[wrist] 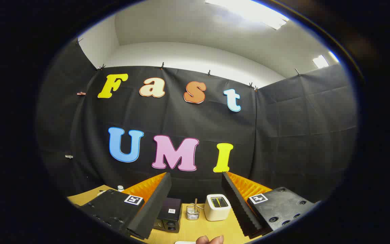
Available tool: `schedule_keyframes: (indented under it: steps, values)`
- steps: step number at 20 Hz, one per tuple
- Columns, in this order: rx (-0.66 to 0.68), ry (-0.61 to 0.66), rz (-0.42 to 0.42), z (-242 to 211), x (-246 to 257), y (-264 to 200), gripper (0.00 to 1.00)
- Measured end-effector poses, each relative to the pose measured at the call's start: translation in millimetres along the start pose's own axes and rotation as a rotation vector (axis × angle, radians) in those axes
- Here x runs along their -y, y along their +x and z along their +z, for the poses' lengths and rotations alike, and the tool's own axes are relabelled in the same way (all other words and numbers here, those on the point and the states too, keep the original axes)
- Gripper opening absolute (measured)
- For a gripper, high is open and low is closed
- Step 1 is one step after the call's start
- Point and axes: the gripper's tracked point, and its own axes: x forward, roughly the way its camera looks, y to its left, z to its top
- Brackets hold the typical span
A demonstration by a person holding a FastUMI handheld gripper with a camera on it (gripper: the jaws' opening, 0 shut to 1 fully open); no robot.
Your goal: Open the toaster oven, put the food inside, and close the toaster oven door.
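So we've got the tool [195, 200] with its two fingers spread wide apart, nothing between them and nothing touching either one. It's held up above the tabletop [208, 227] and aimed pretty level, so we're looking more at the booth wall than down at the work surface. Each finger carries a small square marker tag near its base.

Right at the near edge, between the fingers and closest to us, we can see a fingertip or two of a person's hand [209, 240] poking in, next to a small white thing that's too cut off to identify.

Further out on the wooden tabletop, roughly between the fingers, there's a row of three things. On the left, tucked just beside the left finger, sits a dark boxy appliance [168, 219] with a small sticker on top and round knobs on its front. We think that's the toaster oven, but we see it mostly from above, so we can't tell whether the door is open or closed. In the middle is a small clear holder [192, 212] with a stick standing in it. To the right of that is a white cube-shaped gadget [217, 207] with a dark slot on top, just beside the right finger.

Beyond the left finger there's a small bottle cap [121, 187] peeking up.
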Motion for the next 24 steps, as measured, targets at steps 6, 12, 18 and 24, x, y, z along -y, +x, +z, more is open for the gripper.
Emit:
schedule_keyframes:
  steps: [6, 12, 18, 24]
  values:
    - [-0.009, 0.001, 0.006, -1.4, -2.5, 1.7, 0.97]
    - [-0.014, 0.004, 0.014, -6.1, -6.2, 1.2, 0.97]
    - [-0.027, 0.014, 0.037, -13.4, -25.8, 2.7, 0.97]
    - [-0.073, 0.044, 0.093, -39.9, -76.8, 10.9, 0.97]
